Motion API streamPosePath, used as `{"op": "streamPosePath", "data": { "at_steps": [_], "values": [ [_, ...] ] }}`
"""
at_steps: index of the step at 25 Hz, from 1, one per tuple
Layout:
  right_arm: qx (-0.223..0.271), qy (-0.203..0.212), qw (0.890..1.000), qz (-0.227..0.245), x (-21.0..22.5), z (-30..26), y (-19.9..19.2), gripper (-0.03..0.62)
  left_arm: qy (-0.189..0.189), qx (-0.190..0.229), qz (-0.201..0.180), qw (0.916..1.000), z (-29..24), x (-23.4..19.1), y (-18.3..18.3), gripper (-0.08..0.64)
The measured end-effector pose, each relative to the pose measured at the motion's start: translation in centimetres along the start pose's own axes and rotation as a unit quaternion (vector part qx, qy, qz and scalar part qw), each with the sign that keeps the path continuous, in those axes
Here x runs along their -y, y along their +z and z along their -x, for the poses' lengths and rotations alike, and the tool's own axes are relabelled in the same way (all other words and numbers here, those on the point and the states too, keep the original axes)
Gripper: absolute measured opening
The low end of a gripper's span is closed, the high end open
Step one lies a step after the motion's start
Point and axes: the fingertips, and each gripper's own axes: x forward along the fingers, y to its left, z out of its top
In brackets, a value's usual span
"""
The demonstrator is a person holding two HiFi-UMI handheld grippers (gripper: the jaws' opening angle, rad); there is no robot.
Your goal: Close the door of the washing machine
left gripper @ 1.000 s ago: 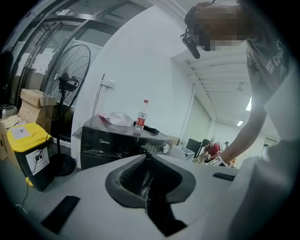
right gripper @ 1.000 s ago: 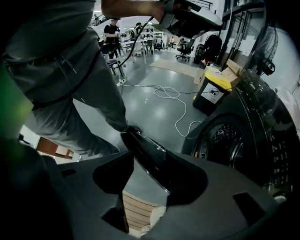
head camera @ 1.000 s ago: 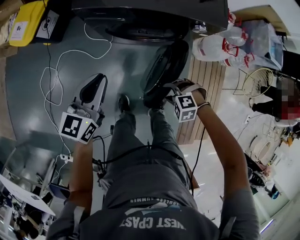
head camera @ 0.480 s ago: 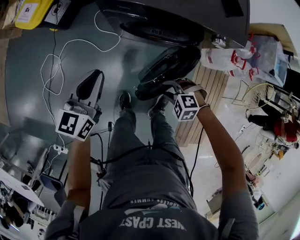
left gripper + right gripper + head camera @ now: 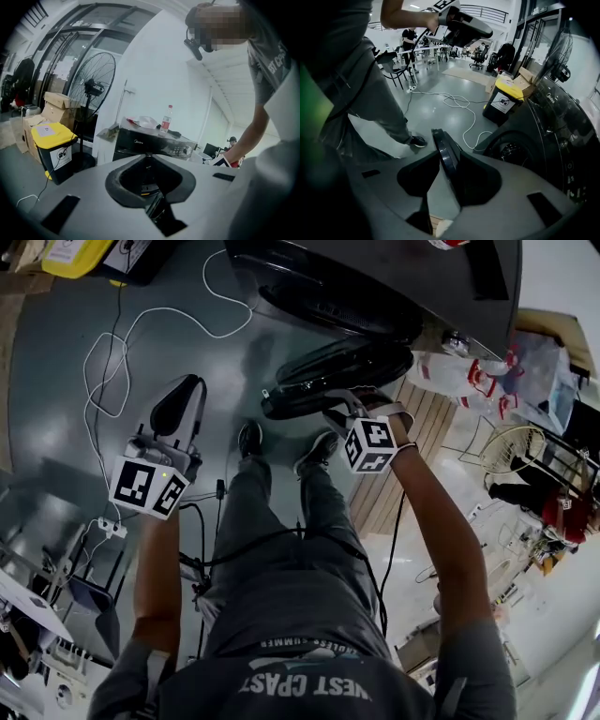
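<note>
The round dark washing machine door (image 5: pixel 337 371) hung open, swung out from the front of the black front-loading washing machine (image 5: pixel 375 277), with its thin rim edge pointing back at us. In the right gripper view that rim (image 5: pixel 443 145) ran straight up between the jaws of the right gripper (image 5: pixel 349 412). The jaws were closing around it. The rim sat against one jaw, and we could see a sliver of floor between it and the other, so no real clamp yet.

The left gripper (image 5: pixel 183 385) was off to the left over the floor, well apart from the door, jaws together with nothing between them.

For room: the gap between the door and the drum opening (image 5: pixel 328 306) showed only smooth grey floor (image 5: pixel 56 381), and there was plenty more of it out to the left.

Counts: one door, one machine, two grippers, one long white cable (image 5: pixel 141 329) looped over the floor left of the machine, two black shoes (image 5: pixel 248 439) just below the door, one yellow-lidded bin (image 5: pixel 51 140), one pedestal fan (image 5: pixel 93 89), and one clear plastic bottle (image 5: pixel 166 119) on top of the machine.

On the right, a wooden slatted board (image 5: pixel 412 432) lay beside the door, with white plastic bags with red handles (image 5: pixel 459 376) beyond it. We couldn't tell how many bags there were.
</note>
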Motion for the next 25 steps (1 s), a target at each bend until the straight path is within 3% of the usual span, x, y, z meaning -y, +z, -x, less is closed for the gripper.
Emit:
{"op": "streamPosePath", "data": {
  "at_steps": [9,25],
  "values": [
    [-0.013,-0.032,0.999,-0.001,3.6,-1.3,0.9,0.153,0.024,0.007,0.005,0.9997,1.2,-2.5,-0.1,0.046],
    [-0.043,-0.133,0.99,-0.035,11.5,-2.8,2.0,0.153,0.06,0.014,0.02,0.9979,3.9,-5.6,-0.6,0.046]
  ]
}}
